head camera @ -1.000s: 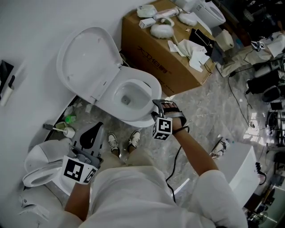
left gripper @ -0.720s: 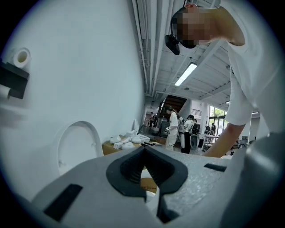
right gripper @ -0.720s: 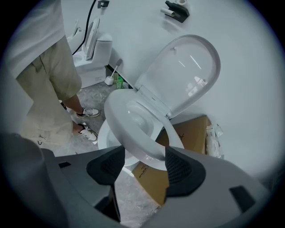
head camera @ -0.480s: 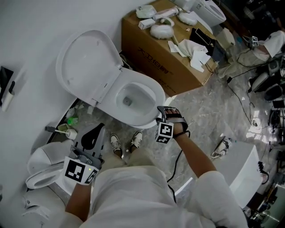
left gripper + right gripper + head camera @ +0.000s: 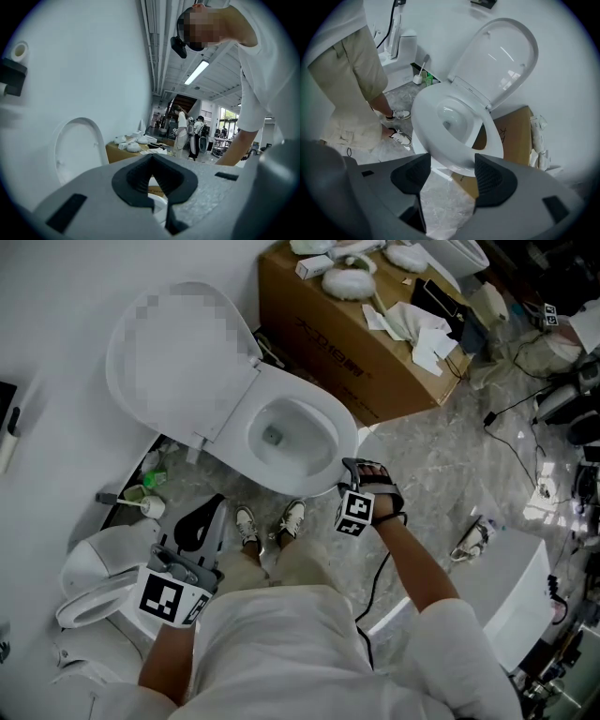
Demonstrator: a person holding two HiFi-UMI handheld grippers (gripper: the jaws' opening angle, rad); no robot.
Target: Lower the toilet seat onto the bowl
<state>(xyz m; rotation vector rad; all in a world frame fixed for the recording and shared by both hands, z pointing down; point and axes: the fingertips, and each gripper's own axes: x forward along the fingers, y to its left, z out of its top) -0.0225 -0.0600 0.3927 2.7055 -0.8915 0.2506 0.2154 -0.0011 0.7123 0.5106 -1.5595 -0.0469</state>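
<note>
**Seat down on the bowl, right claw open at its front rim**

At the lower left of the head view, the left claw [image 5: 208, 517] is closed on nothing and hangs just beside a spare toilet [image 5: 94, 582], with little room there and a swing could knock it. The lid [image 5: 173, 362] stands up against the wall at upper left, and a bump could tip it down. The toilet seat [image 5: 323, 404] appears to lie flat on the bowl at the frame's centre. The right claw [image 5: 354, 470] stands wide apart, gripping nothing, with the seat's front edge just ahead of its jaws. Drawn back crookedly, a jaw could catch that lip and lift the seat. The cardboard box [image 5: 347, 343] crowds the bowl's right side, and bare floor lies open at lower right.
</note>
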